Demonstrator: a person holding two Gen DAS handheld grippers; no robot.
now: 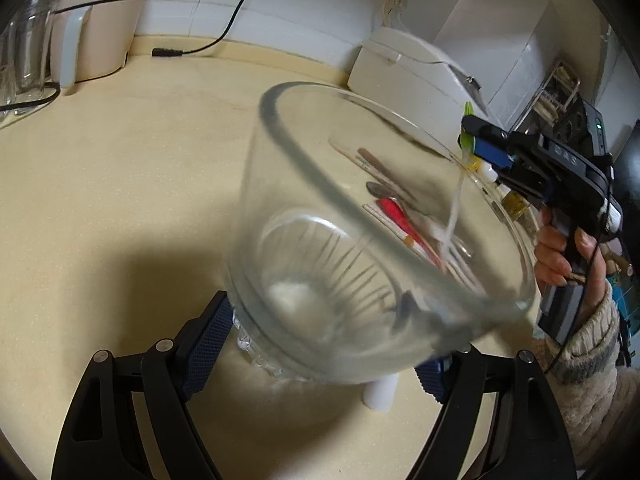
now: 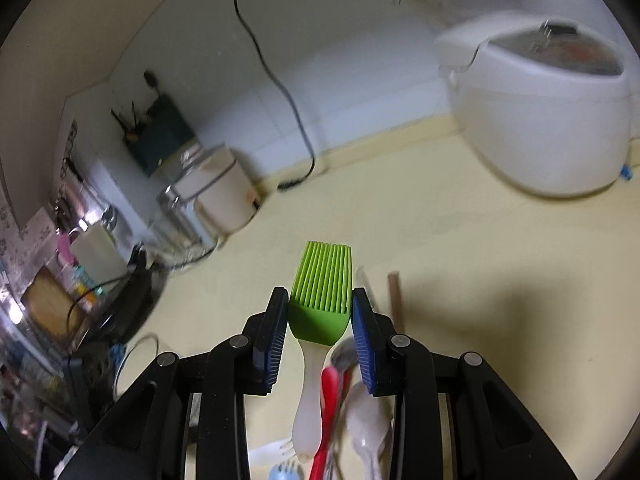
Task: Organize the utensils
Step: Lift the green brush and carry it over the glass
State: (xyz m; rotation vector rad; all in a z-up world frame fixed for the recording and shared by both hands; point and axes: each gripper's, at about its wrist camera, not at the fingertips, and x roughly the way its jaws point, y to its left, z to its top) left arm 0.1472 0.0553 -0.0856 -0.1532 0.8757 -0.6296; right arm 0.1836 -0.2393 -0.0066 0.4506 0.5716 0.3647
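My left gripper [image 1: 324, 340] is shut on the base of a wide clear glass jar [image 1: 256, 200], which is tilted with its mouth up and to the right. The jar looks empty. My right gripper [image 1: 470, 138] comes in from the right, shut on the green silicone head of a basting brush [image 2: 320, 304]. The brush's pale handle [image 1: 454, 204] hangs down across the jar's far rim; I cannot tell whether it is inside. Through the glass I see loose utensils on the counter, among them a red spoon [image 1: 394, 212]. The right wrist view shows them below the brush: red spoon [image 2: 330, 392], white spoon [image 2: 366, 420], blue fork [image 2: 284, 472].
A white rice cooker [image 2: 540, 120] stands at the back right of the cream counter [image 1: 120, 168]. A beige kettle [image 1: 96, 32] and glass jars [image 1: 28, 52] are at the back left, with a black cable plug [image 1: 168, 53] beside them. A small white cylinder [image 1: 380, 394] lies under the jar.
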